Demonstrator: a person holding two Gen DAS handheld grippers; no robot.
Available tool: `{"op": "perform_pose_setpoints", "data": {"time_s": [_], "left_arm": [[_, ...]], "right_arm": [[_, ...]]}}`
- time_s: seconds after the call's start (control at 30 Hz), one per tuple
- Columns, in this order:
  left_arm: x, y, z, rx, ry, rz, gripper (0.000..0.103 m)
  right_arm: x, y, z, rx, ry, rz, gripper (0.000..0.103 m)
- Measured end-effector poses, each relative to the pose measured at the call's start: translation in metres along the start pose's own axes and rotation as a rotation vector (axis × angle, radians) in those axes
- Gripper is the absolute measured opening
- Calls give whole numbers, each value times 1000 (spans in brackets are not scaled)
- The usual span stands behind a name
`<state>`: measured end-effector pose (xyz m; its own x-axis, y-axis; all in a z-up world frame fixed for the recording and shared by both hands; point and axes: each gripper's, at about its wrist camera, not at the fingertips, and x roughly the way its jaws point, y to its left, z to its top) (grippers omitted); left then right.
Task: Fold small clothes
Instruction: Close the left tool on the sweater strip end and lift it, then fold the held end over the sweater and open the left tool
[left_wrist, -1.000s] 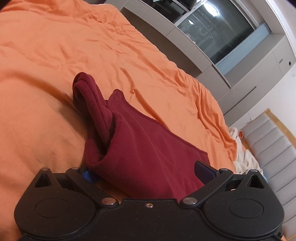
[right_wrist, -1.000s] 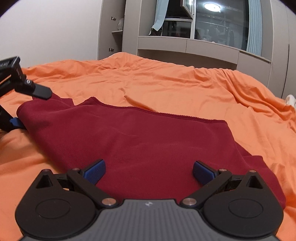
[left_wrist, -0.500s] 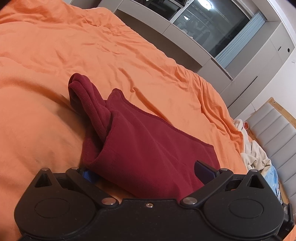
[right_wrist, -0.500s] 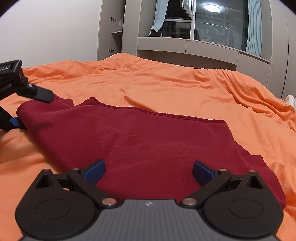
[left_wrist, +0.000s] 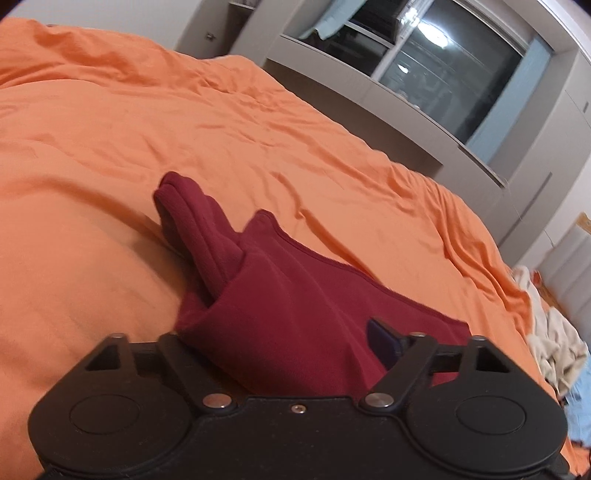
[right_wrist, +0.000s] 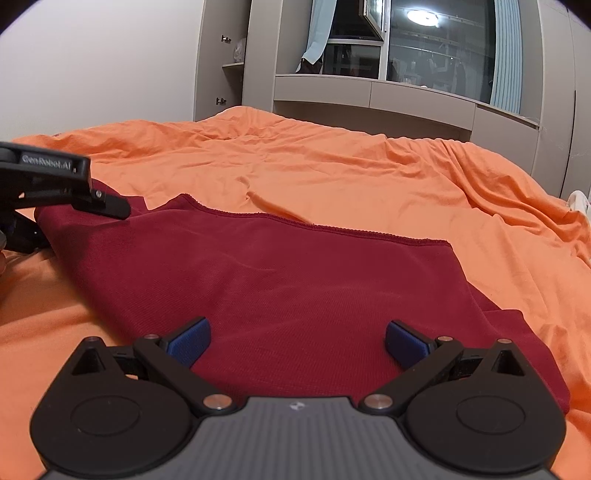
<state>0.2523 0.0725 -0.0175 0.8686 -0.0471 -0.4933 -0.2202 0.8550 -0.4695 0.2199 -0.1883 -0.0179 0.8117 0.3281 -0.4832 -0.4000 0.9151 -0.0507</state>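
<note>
A dark red garment (right_wrist: 295, 280) lies spread on the orange bedcover (right_wrist: 332, 173). In the left wrist view its near edge (left_wrist: 288, 317) is bunched between the fingers of my left gripper (left_wrist: 280, 347), whose jaws stand wide apart around the cloth; the left pad is hidden under fabric, and the right blue pad (left_wrist: 384, 341) shows. A folded strap (left_wrist: 195, 225) sticks up beyond it. My right gripper (right_wrist: 295, 341) is open over the garment's near part, blue pads (right_wrist: 188, 341) apart. The left gripper (right_wrist: 66, 184) appears at the garment's left edge.
Grey cabinets and a dark window (right_wrist: 436, 62) stand beyond the bed's far edge. A pile of pale clothes (left_wrist: 554, 343) lies off the bed's right side. The orange bedcover (left_wrist: 92, 147) is wrinkled around the garment.
The left gripper has swung and moved further over the garment's left edge, keeping the cloth between its fingers. The right gripper has stayed still and open.
</note>
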Motion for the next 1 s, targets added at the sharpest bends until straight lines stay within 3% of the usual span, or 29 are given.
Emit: {"op": "perform_pose_setpoints", "data": {"time_s": [0.23, 0.3, 0.5, 0.7, 1.0], "left_arm": [[7, 10, 6, -73, -36, 36, 30], [10, 6, 9, -69, -42, 20, 23], [16, -36, 26, 112, -50, -26, 20], [24, -100, 36, 335, -17, -101, 18], [26, -208, -9, 613, 58, -294, 17]], "right_arm": [[0, -5, 1, 19, 3, 11, 103], [-1, -9, 3, 29, 6, 18, 103], [-18, -54, 17, 196, 10, 24, 103], [-44, -132, 28, 389, -19, -95, 103], [-77, -224, 23, 605, -107, -196, 103]]}}
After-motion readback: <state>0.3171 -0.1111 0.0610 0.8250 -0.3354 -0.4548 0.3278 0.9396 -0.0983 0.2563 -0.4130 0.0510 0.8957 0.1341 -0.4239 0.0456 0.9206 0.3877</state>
